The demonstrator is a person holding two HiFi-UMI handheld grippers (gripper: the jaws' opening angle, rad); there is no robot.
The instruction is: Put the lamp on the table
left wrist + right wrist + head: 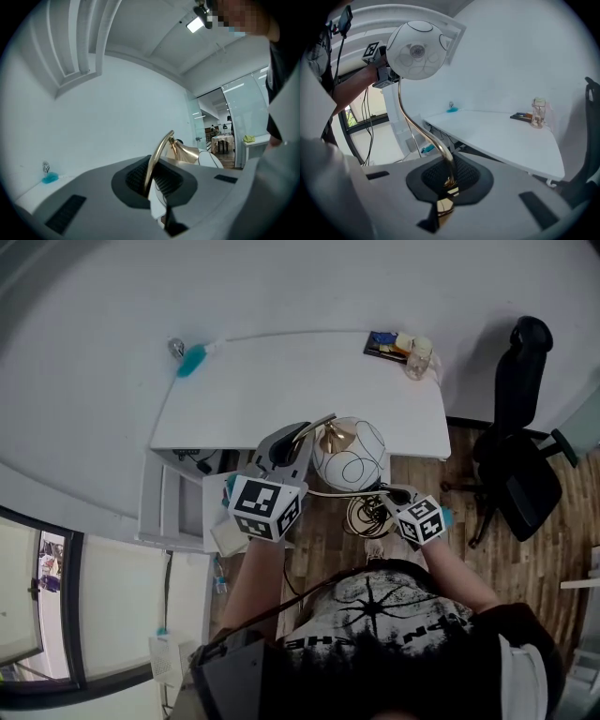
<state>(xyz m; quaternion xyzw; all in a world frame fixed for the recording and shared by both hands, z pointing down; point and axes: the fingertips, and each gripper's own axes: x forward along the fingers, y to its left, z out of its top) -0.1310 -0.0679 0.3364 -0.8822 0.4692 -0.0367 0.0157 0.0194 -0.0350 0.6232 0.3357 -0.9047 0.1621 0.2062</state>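
The lamp has a white globe shade (352, 454), a gold cone fitting (336, 439) and a thin curved gold stem (417, 126). I hold it in the air at the near edge of the white table (281, 390). My left gripper (298, 439) is shut on the upper stem (157, 157) just below the cone (185, 152). My right gripper (403, 502) is shut on the lower end of the stem, where the right gripper view shows the pads (447, 180) pinching it. The globe (415, 50) hangs high at the left in that view.
At the table's far left lies a blue object (192, 360); a jar (419, 357) and a dark tray (384, 345) stand at the far right. A coiled cable (370, 515) lies on the wooden floor below the lamp. A black office chair (520, 446) stands to the right.
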